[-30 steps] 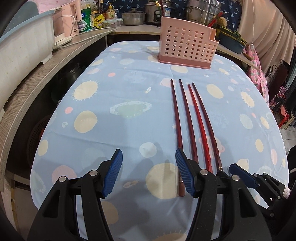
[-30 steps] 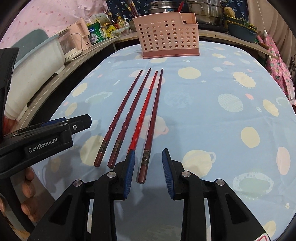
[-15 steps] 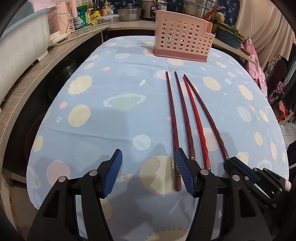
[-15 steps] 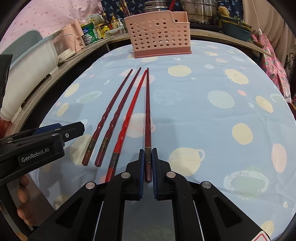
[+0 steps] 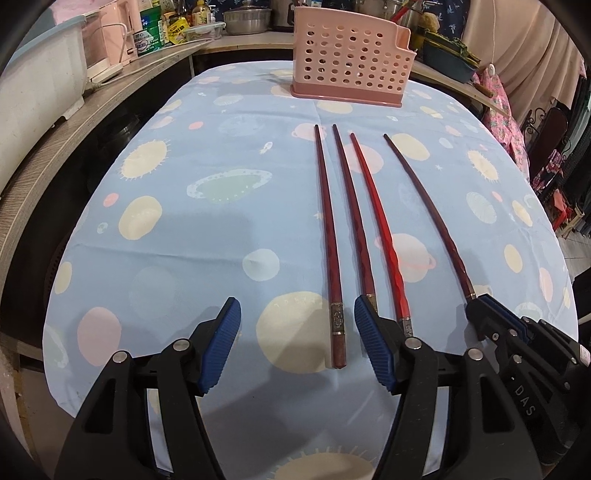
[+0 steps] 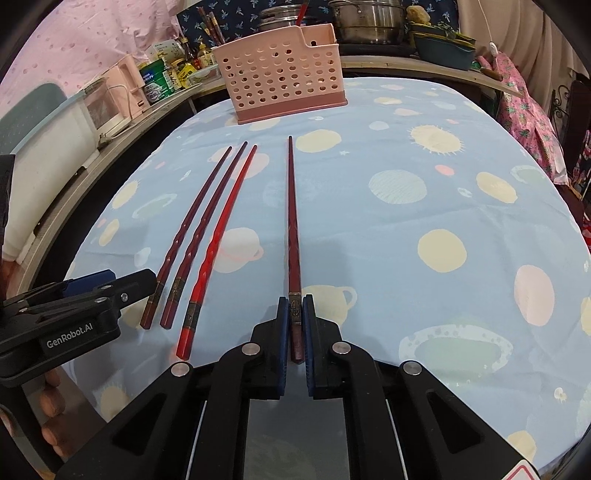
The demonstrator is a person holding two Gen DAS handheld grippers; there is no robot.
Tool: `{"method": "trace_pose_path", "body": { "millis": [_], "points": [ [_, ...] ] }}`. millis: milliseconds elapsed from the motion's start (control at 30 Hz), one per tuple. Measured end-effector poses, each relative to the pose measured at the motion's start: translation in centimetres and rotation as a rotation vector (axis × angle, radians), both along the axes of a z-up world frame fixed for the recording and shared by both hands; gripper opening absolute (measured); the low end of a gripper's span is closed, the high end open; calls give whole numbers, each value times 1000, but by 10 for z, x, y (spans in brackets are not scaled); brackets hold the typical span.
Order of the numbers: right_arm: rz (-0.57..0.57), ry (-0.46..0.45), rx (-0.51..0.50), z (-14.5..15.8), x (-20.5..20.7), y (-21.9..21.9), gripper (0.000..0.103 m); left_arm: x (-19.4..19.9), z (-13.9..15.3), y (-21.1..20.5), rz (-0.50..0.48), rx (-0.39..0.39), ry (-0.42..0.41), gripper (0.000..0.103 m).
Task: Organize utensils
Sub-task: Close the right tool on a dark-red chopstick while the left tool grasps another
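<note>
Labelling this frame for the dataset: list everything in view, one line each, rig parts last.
held chopstick: 1, dark red, wide end clamped in right gripper, apart from the others
loose chopsticks: 3, two dark red and one bright red, side by side on the cloth
utensil basket: 1, pink, perforated, far end of table
tablecloth: 1, light blue with planet print, covering table
pots: steel, on the counter behind
bottles and tins: several, counter at left
left gripper: fingers open, near the leftmost chopstick's end
right gripper: shut on held chopstick

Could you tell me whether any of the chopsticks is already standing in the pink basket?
No: three chopsticks lie on the tablecloth, the fourth chopstick sits in the right gripper, short of the pink basket.
</note>
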State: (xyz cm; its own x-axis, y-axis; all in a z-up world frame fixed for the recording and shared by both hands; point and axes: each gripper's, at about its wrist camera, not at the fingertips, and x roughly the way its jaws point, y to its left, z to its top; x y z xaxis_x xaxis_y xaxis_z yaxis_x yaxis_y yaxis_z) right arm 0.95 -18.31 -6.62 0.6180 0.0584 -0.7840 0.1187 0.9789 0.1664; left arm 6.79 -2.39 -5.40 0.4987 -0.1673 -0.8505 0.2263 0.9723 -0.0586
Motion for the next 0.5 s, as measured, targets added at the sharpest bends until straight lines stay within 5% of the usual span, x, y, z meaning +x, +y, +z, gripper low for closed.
{"method": "trace_pose_path", "body": {
  "millis": [333,500],
  "points": [
    [0,0,-3,0,0,0,7,0,-9,2,10,14,19,58],
    [1,1,-5,0,0,0,7,1,-8,3,8,23,10,38]
  ]
}}
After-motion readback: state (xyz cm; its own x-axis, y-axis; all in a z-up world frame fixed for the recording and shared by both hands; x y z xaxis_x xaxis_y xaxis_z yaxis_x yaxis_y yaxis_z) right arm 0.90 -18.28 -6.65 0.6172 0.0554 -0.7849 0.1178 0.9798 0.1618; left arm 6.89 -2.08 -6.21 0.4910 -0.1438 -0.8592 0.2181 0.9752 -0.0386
